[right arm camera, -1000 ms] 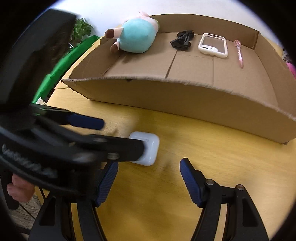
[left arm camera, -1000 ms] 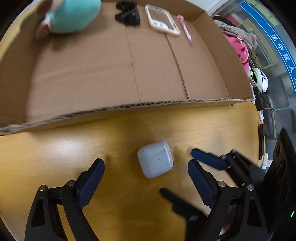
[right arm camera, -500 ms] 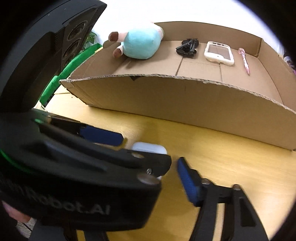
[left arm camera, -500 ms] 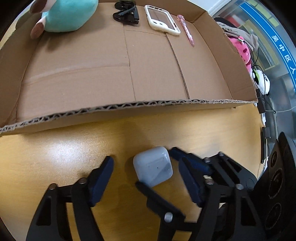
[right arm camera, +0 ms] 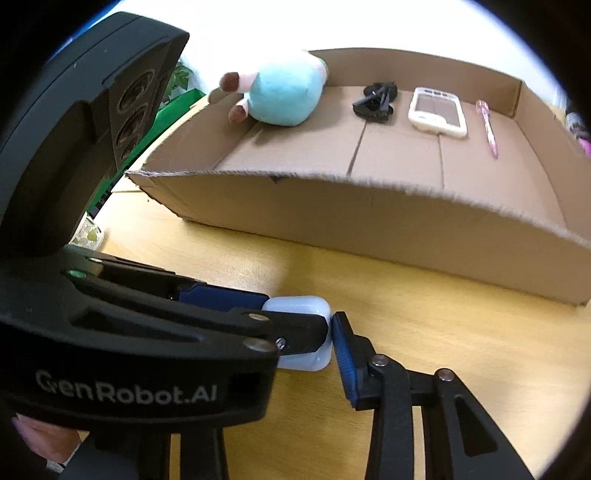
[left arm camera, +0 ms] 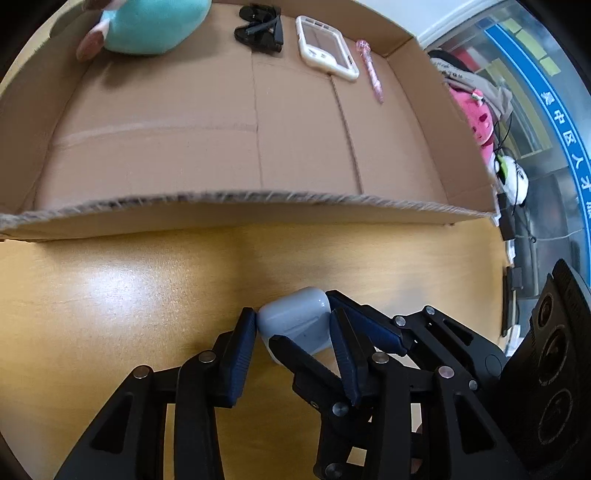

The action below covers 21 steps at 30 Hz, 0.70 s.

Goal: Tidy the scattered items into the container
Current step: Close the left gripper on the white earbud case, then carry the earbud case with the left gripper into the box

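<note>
A white earbuds case [left arm camera: 295, 317] [right arm camera: 299, 306] lies on the yellow table [left arm camera: 110, 295], just in front of the cardboard box [left arm camera: 258, 195] [right arm camera: 369, 221]. My left gripper [left arm camera: 293, 321] is closing, and its blue pads touch the case's left and right sides. My right gripper [right arm camera: 301, 328] comes in from the right and crosses the left one. Its jaws are closing too: one blue pad [right arm camera: 341, 350] is against the case, while the other finger lies behind the left gripper's body. In the left wrist view that finger runs along the case's near side.
Along the box's far wall lie a teal plush [left arm camera: 147, 22], a black folded item [left arm camera: 260, 26], a white phone case [left arm camera: 327, 46] and a pink pen [left arm camera: 371, 70]. Pink and white toys [left arm camera: 476, 118] and cables sit beyond the box's right end. A hand [right arm camera: 37, 439] holds the left gripper.
Both pairs of jaws have narrowed from wide apart until they touch the case. The right gripper has slid in from the right, across the left gripper's fingers.
</note>
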Each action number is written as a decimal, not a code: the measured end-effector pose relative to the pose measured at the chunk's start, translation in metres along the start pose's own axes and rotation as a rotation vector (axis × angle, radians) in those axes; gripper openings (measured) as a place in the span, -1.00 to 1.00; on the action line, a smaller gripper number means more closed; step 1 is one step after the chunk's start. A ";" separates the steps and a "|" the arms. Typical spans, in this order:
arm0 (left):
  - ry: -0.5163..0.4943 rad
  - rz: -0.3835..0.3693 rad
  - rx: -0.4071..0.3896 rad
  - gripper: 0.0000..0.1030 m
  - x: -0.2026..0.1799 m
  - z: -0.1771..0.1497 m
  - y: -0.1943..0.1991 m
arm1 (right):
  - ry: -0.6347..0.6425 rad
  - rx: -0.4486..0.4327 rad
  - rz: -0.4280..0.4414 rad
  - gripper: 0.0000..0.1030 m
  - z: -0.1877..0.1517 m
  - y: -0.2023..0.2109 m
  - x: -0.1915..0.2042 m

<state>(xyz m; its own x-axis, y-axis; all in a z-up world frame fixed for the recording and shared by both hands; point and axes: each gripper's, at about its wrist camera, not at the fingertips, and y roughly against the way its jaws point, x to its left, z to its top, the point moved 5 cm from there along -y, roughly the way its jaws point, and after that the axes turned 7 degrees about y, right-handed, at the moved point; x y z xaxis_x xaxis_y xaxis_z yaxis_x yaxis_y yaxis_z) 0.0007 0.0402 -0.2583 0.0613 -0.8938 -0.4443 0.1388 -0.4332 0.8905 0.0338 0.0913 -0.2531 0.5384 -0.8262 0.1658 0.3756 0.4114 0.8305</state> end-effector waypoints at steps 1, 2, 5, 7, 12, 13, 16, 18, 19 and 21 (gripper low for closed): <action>0.000 -0.003 -0.009 -0.16 -0.004 0.002 0.004 | 0.003 -0.005 0.000 -0.30 0.004 0.004 0.000; -0.001 -0.007 -0.017 -0.16 -0.008 0.005 0.009 | 0.008 -0.012 -0.001 -0.30 0.009 0.009 0.000; -0.011 -0.016 -0.044 -0.16 -0.018 0.012 0.030 | 0.021 -0.034 -0.009 -0.31 0.025 0.024 0.000; -0.025 -0.017 -0.066 -0.16 -0.029 0.019 0.044 | 0.030 -0.050 -0.018 -0.31 0.037 0.036 0.000; -0.048 -0.030 -0.148 -0.16 -0.054 0.051 0.088 | 0.061 -0.116 -0.046 -0.31 0.080 0.070 -0.004; -0.053 -0.034 -0.164 -0.16 -0.058 0.058 0.096 | 0.068 -0.132 -0.053 -0.31 0.091 0.077 -0.006; -0.073 -0.037 -0.201 -0.16 -0.069 0.084 0.109 | 0.083 -0.167 -0.070 -0.31 0.118 0.088 -0.015; -0.081 -0.040 -0.217 -0.16 -0.074 0.103 0.113 | 0.093 -0.183 -0.081 -0.31 0.138 0.089 -0.025; -0.083 -0.042 -0.221 -0.16 -0.075 0.112 0.113 | 0.096 -0.187 -0.085 -0.31 0.146 0.088 -0.029; -0.083 -0.043 -0.217 -0.16 -0.076 0.132 0.109 | 0.097 -0.186 -0.088 -0.31 0.162 0.080 -0.041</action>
<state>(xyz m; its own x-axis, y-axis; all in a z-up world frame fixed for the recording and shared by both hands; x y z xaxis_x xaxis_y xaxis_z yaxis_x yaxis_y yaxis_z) -0.1191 0.0453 -0.1148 -0.0299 -0.8852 -0.4642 0.3495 -0.4443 0.8249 -0.0806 0.0958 -0.1069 0.5638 -0.8250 0.0375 0.5521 0.4103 0.7258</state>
